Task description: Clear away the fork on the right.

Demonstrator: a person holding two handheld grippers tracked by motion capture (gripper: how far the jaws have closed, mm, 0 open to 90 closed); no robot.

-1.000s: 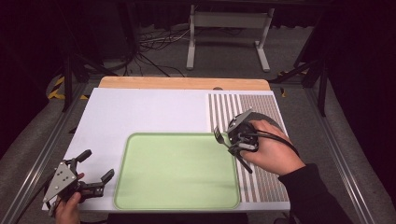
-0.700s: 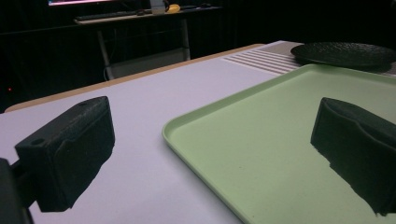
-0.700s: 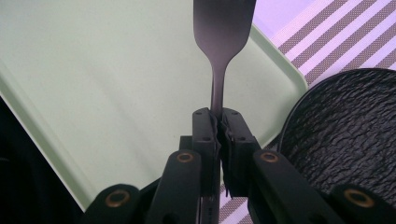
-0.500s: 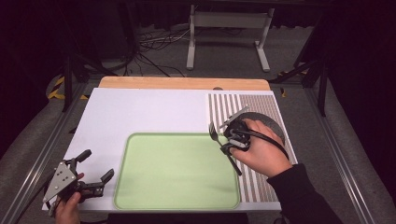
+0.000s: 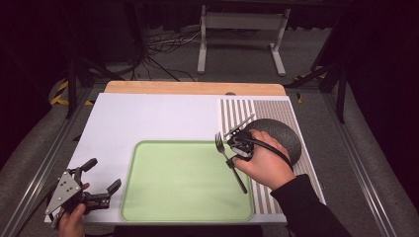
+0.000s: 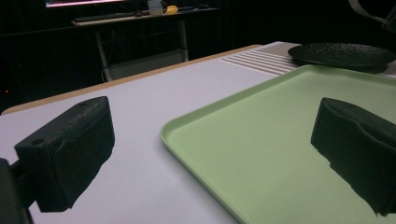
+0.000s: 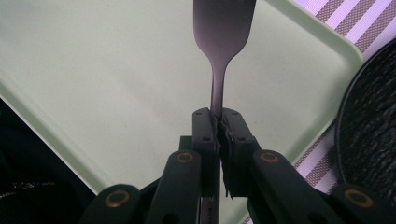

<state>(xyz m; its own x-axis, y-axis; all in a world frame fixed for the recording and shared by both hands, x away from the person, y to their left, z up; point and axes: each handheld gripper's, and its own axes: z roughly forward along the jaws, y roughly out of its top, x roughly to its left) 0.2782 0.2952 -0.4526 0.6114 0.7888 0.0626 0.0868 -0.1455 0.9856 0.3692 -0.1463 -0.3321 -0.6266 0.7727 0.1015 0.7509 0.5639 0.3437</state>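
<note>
A dark metal fork (image 5: 220, 142) hangs over the right edge of the light green tray (image 5: 183, 197), tines pointing to the far left. My right gripper (image 5: 230, 157) is shut on its neck. In the right gripper view the jaws (image 7: 218, 122) pinch the fork (image 7: 224, 28) just below its head, with the tray (image 7: 102, 84) underneath. A round black plate (image 5: 279, 134) lies just right of that hand on the striped mat. My left gripper (image 5: 102, 174) stands open and holds nothing at the near left corner, left of the tray. Its pads (image 6: 70, 149) frame the tray's corner (image 6: 280, 140).
A striped placemat (image 5: 237, 111) covers the right strip of the white tabletop (image 5: 148, 118). A wooden board (image 5: 192, 88) runs along the far edge. Beyond the table are a stand and cables on the floor. The black plate (image 6: 341, 53) appears far off in the left gripper view.
My right hand has carried the fork leftward and toward the near side, from beside the black plate to over the tray's right edge. The left gripper has stayed put.
</note>
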